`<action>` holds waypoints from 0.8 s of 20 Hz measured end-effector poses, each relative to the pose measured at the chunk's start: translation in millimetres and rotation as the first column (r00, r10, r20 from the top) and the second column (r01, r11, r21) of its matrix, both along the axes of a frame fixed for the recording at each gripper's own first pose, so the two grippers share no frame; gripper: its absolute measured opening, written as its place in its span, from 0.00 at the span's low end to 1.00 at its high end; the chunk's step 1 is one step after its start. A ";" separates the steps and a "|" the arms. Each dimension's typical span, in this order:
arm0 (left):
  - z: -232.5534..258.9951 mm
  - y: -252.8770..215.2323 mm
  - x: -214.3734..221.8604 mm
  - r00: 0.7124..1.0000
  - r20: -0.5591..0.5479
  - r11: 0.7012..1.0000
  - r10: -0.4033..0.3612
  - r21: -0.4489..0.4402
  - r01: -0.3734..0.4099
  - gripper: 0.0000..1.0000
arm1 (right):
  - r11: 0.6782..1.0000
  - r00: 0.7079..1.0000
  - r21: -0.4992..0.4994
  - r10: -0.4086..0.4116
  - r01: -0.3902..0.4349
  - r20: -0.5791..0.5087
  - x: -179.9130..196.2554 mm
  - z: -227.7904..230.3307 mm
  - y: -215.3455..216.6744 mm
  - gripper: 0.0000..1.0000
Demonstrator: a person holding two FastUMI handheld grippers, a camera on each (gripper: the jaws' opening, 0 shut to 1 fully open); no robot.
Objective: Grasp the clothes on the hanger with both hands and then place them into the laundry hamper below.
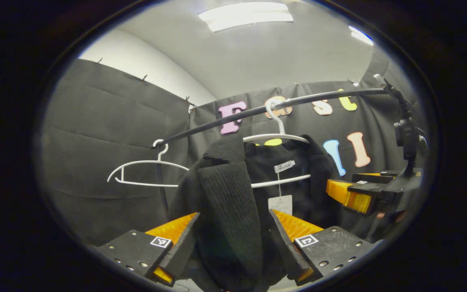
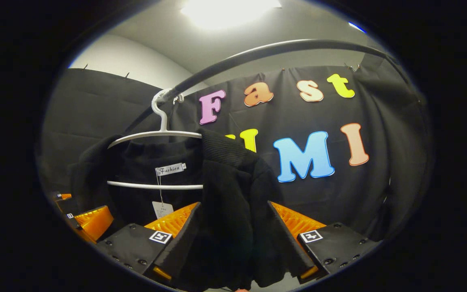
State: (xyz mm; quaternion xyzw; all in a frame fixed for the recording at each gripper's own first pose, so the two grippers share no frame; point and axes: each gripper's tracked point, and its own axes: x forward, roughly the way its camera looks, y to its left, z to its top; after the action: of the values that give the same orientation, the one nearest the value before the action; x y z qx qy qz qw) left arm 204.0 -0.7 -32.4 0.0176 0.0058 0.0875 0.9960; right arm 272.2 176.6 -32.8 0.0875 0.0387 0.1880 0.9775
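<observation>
**Both grippers closed on black knit garment, garment on hanger**

Left gripper view: the left gripper (image 1: 233,239) has its two fingers pressed against either side of a bunched fold of the black knit sweater (image 1: 233,194). The fold fills the gap between the fingers. The sweater hangs on a white hanger (image 1: 276,136), whose hook sits over a dark rail (image 1: 225,119). A neck label and a paper tag (image 1: 280,204) hang inside the collar. A second white hanger (image 1: 144,172), bare, hangs on the same rail toward the left of this view. The right gripper (image 1: 355,194) appears at the right edge, beside the sweater's far shoulder; its grip cannot be judged from here.

Right gripper view: the right gripper (image 2: 233,239) has both fingers pressed on a gathered fold of the same sweater (image 2: 233,194), cloth packed between them. The hanger (image 2: 160,134) carries the garment from the rail (image 2: 258,52). The left gripper (image 2: 89,221) shows at the lower left, close against the sweater.
</observation>
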 end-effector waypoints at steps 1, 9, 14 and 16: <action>0.4 0.2 1.8 1.000 0.003 1.000 0.007 0.002 -0.007 0.94 | 1.000 1.000 0.002 0.006 -0.006 -0.007 4.5 -1.6 4.5 0.98; -4.5 9.5 16.8 0.997 -0.005 0.996 0.078 0.036 -0.078 0.94 | 1.000 0.998 -0.013 0.002 -0.003 -0.055 28.5 -18.0 24.8 0.98; -5.0 19.0 21.3 0.992 -0.003 0.990 0.124 0.063 -0.123 0.73 | 0.997 0.995 -0.082 -0.009 0.000 -0.104 35.2 -38.8 35.2 0.74; -7.7 19.9 24.7 0.991 -0.007 0.988 0.135 0.071 -0.134 0.70 | 0.996 0.993 -0.085 -0.014 0.003 -0.121 37.3 -42.7 40.3 0.67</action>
State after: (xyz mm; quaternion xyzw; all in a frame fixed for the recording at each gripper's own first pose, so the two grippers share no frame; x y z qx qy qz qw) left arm 228.8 19.3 -40.1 0.0528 0.0100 0.1543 0.9866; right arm 309.5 217.0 -75.5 0.0573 0.1055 0.1763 0.9770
